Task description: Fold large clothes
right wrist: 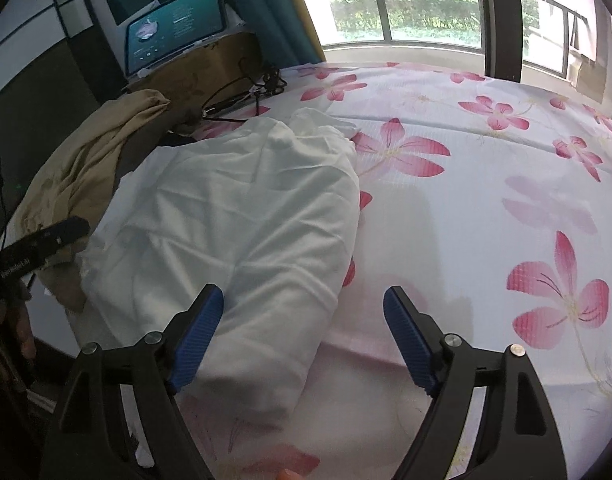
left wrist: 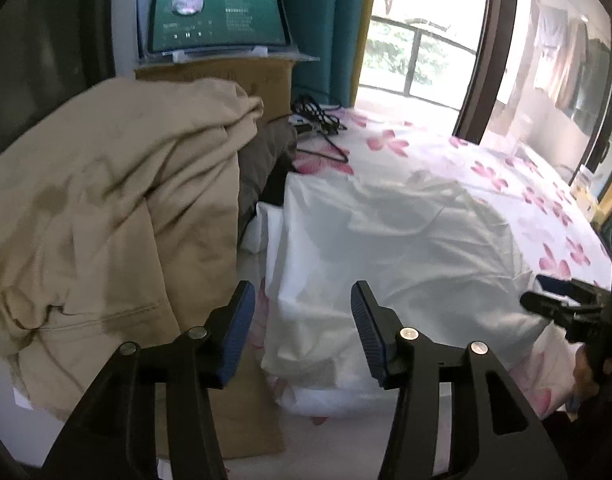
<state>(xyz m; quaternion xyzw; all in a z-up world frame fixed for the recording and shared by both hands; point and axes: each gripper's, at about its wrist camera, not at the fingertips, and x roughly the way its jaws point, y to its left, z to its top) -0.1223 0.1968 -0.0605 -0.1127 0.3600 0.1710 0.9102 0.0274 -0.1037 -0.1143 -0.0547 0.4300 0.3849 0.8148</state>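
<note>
Both grippers pointed down at the bed [right wrist: 485,200]. The left gripper [left wrist: 302,328] and right gripper [right wrist: 304,336] were released, holding nothing, above the white garment [right wrist: 242,216].

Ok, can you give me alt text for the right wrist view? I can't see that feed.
The right claw hangs open and empty above a white garment lying folded on a pink-flowered bedsheet. To the left lie a tan garment and the left claw; behind, a lit laptop stands on a cardboard box.
</note>
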